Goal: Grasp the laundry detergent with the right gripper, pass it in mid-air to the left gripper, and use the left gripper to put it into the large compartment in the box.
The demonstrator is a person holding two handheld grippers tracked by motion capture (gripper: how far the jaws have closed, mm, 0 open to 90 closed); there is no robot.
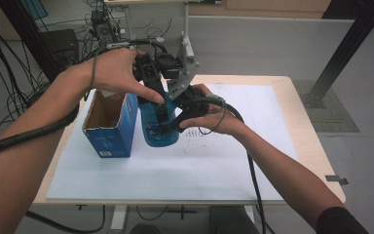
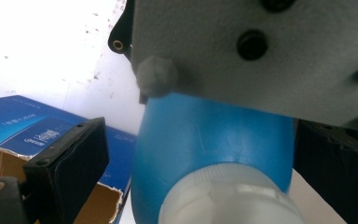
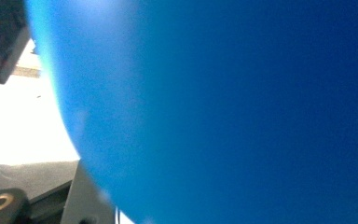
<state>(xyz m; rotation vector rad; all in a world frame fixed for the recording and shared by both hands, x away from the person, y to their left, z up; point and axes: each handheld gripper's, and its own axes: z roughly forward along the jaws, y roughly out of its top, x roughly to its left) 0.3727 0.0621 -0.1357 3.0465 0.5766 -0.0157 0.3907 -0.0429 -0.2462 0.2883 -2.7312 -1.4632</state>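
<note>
Right gripper (image 1: 168, 127): jaws closed tight on the blue bottle (image 1: 157, 127), low on its body. In the right gripper view the bottle (image 3: 223, 112) sits so close that it is one blurred blue surface; the jaw tips are hidden against it.

Left gripper (image 1: 157, 100): comes at the bottle from above. In the left gripper view one black jaw stands clear to the left of the bottle (image 2: 205, 135); the other is cut off at the right edge and partly behind the right gripper's grey plate (image 2: 270, 51). Cannot tell whether these jaws press on the bottle or its white cap (image 2: 228, 198). The cap itself is cut off at the bottom edge.

Bottle stands upright on the white sheet (image 1: 175, 170) on the bench (image 1: 316, 161), just beside the open blue box (image 1: 108, 127), to the box's right. Hands and grippers cover its top in the high view.

Writing: pale print on the bottle's front and a white label low on the box, both too small to read. Box lettering in the left gripper view (image 2: 42, 136) is blurred.
</note>
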